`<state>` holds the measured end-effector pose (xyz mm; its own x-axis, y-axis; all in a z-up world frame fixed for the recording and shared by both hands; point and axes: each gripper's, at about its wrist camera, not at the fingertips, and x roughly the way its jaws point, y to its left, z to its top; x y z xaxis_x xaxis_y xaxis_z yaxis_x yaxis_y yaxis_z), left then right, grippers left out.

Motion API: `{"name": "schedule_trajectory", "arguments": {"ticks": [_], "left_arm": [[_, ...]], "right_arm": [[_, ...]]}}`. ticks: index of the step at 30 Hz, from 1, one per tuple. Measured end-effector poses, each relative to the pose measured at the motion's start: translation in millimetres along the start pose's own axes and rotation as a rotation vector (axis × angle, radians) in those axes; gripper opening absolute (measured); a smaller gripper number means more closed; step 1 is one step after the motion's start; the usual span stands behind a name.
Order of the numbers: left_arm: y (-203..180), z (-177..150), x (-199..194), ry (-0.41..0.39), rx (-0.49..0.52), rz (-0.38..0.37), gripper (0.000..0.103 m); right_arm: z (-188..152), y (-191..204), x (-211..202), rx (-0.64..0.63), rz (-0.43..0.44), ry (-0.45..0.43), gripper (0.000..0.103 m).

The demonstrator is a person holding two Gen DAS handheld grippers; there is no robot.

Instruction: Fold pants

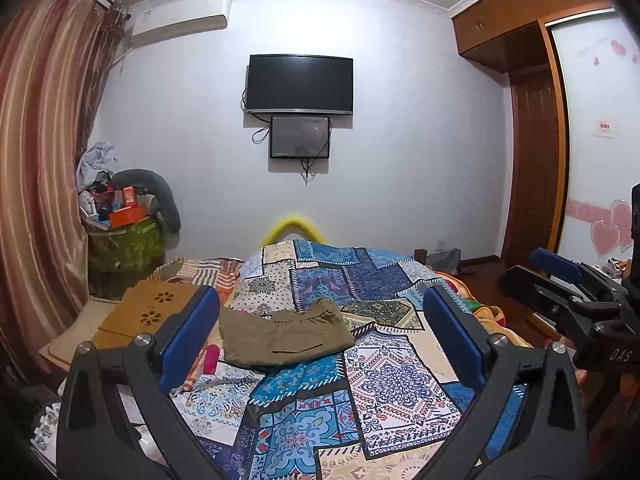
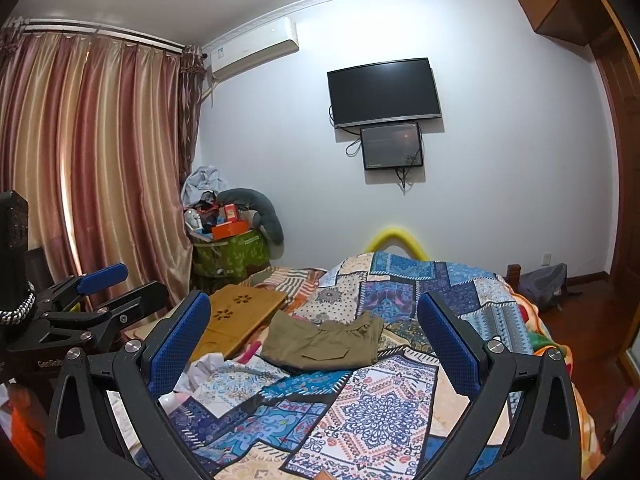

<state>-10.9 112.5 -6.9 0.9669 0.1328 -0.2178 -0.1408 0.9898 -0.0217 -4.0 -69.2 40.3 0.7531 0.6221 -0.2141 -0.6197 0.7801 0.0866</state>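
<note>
The olive pants (image 1: pixel 285 336) are lying folded on the patchwork bedspread (image 1: pixel 384 376) (pocket side up). The left gripper (image 1: pixel 320 332) and right gripper (image 2: pixel 314 340) are hovering above, jaws spread wide, gripping nothing

A patchwork quilt (image 1: pixel 380 368) covers the bed, with a wooden lap tray (image 2: pixel 236 316) at its left edge. On the wall hang a television (image 1: pixel 299 84), a smaller screen (image 1: pixel 300 137) (just below it) and an air conditioner (image 1: pixel 180 16); striped curtains (image 2: pixel 92 152) hang left.

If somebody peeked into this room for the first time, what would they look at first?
Probably the colourful patchwork quilt over the bed, with the olive-green pants lying folded in its middle. Next, the black TV high on the far wall, and the striped curtains on the left.
</note>
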Motion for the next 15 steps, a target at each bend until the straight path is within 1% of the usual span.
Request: {"name": "schedule_trajectory", "arguments": {"ticks": [15], "left_arm": [[1.8, -3.1, 6.9, 0.026, -0.007, -0.009, 0.103]], "right_arm": [[1.4, 0.8, 1.5, 0.005, -0.002, 0.007, 0.103]]}}
